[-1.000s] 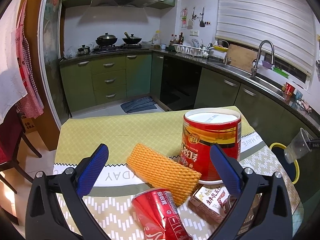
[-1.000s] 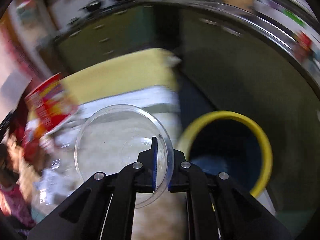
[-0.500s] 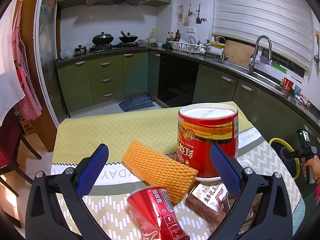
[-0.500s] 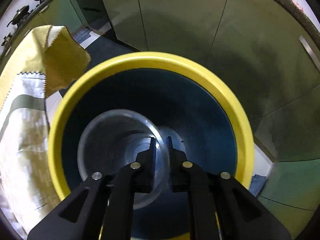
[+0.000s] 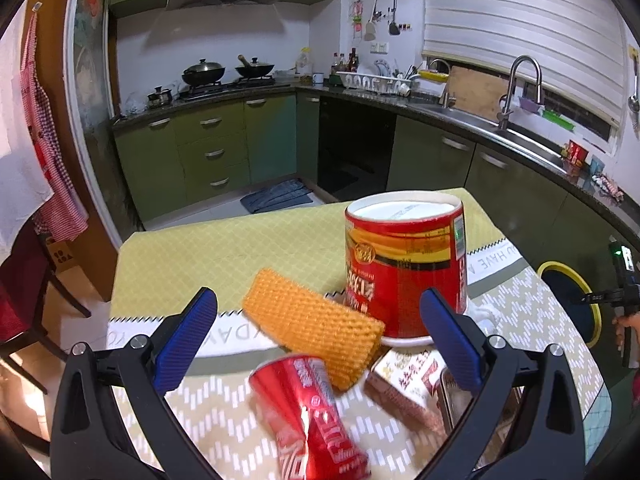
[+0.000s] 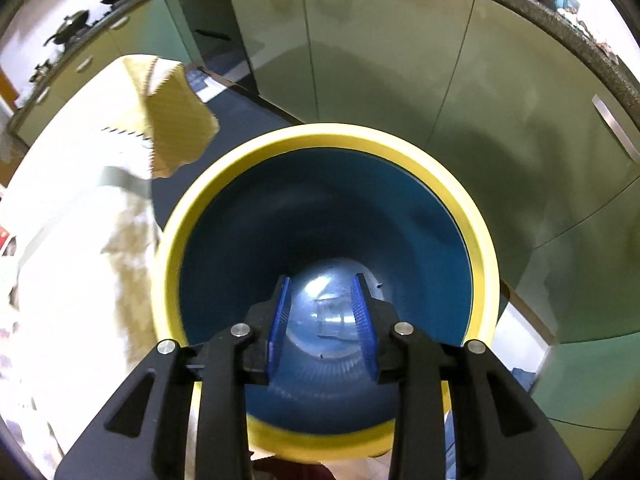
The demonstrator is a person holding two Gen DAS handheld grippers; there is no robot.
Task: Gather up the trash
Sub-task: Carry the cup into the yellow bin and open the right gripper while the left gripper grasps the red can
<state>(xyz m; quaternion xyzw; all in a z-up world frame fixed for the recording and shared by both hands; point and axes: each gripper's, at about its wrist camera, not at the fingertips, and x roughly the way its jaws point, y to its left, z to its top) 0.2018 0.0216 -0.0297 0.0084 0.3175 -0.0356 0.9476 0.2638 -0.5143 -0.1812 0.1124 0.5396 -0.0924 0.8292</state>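
Over at the table (image 5: 168, 256), a yellow-green patterned cloth with a white lettered band covers the top, and the trash sits bunched at the near end: a tall red paper noodle tub (image 5: 404, 268) standing upright, an orange foam-net sleeve (image 5: 316, 324) lying slantwise against its base, a crushed red drink can (image 5: 316, 412) on its side in front, and a brown-and-white carton (image 5: 404, 380) flat beside the can. The left gripper (image 5: 320, 344) hovers above this pile, blue pads spread wide, nothing between them. Behind it runs the kitchen: green cabinets (image 5: 208, 152), two black woks (image 5: 224, 70) on the hob, a steel tap (image 5: 520, 84) over the sink, white blinds (image 5: 520, 20) at the window. Off the table's right edge stands a blue bin with a yellow rim (image 6: 478, 240) on the floor. The right gripper (image 6: 322, 320) points down into it, jaws opening, empty; a clear plastic cup (image 6: 332, 318) lies at the bin's bottom, apart from the pads
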